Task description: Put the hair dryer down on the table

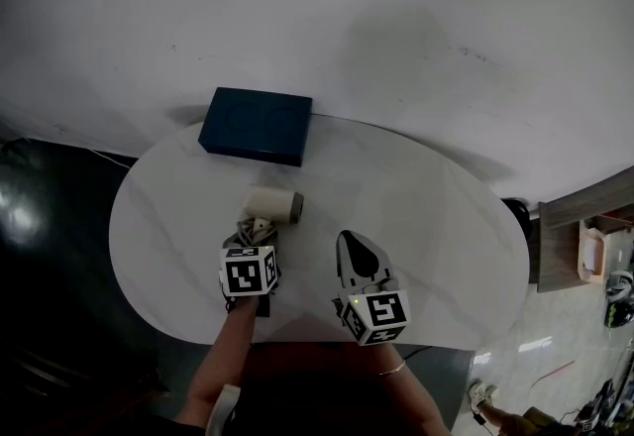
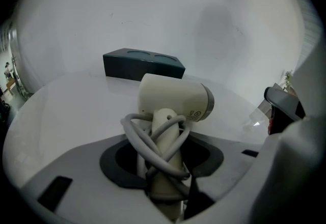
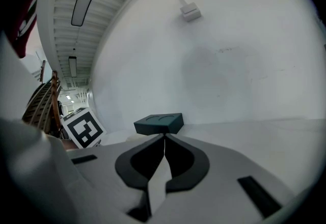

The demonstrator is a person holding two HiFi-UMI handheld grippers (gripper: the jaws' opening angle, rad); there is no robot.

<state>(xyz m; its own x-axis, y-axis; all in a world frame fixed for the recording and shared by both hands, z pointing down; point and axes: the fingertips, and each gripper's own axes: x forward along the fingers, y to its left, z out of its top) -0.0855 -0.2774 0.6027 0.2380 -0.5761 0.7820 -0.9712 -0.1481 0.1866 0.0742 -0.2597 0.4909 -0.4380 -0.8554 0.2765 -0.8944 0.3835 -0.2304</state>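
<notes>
My left gripper [image 1: 256,232] clamped on the cream hair dryer [image 1: 274,203] by its cord-wrapped handle, barrel over the white oval table [image 1: 436,226], dark blue box [image 1: 256,126] at 12 o'clock beyond it, my right gripper [image 1: 354,246] jaws together, holding nothing

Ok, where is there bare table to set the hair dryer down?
The table is bare on its right half, beyond the right gripper. A bare strip lies left of the hair dryer, nearer than the blue box. It is crowded between blue box, hair dryer and left gripper.
</notes>
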